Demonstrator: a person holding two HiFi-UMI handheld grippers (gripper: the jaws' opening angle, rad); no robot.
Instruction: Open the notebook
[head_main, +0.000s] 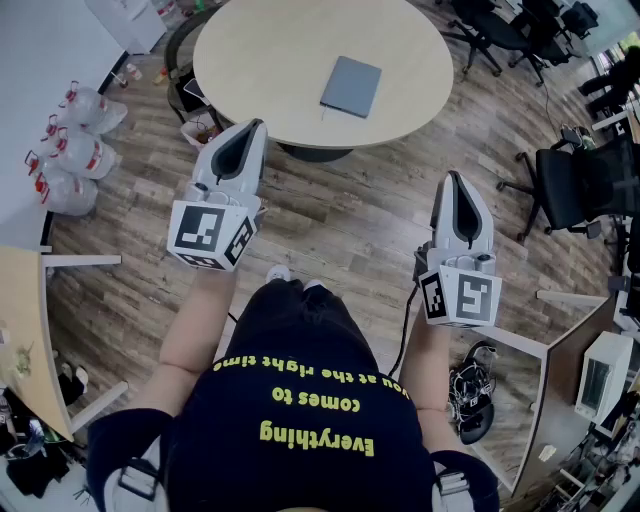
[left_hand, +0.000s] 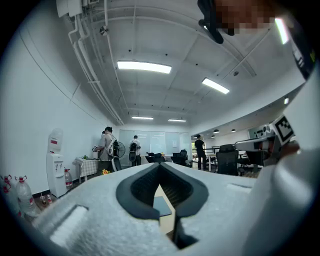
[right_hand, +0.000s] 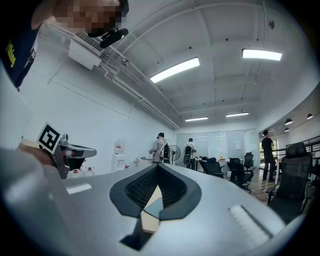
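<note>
A closed grey-blue notebook (head_main: 351, 86) lies on the round beige table (head_main: 260, 60), right of its middle. My left gripper (head_main: 256, 124) is shut and empty, held level over the floor just short of the table's near edge. My right gripper (head_main: 454, 176) is shut and empty too, farther back and to the right over the floor. Through the left gripper's (left_hand: 159, 165) closed jaws a sliver of the notebook (left_hand: 162, 205) and table shows. Between the right gripper's (right_hand: 158, 166) jaws the notebook (right_hand: 153, 206) shows as a sliver.
Black office chairs (head_main: 585, 185) stand right of the table and more (head_main: 510, 35) behind it. Water bottles (head_main: 75, 150) lie by the left wall. A desk edge (head_main: 20, 330) is at near left, and another desk with a white appliance (head_main: 600, 375) at near right. Several people (left_hand: 107, 147) stand far off.
</note>
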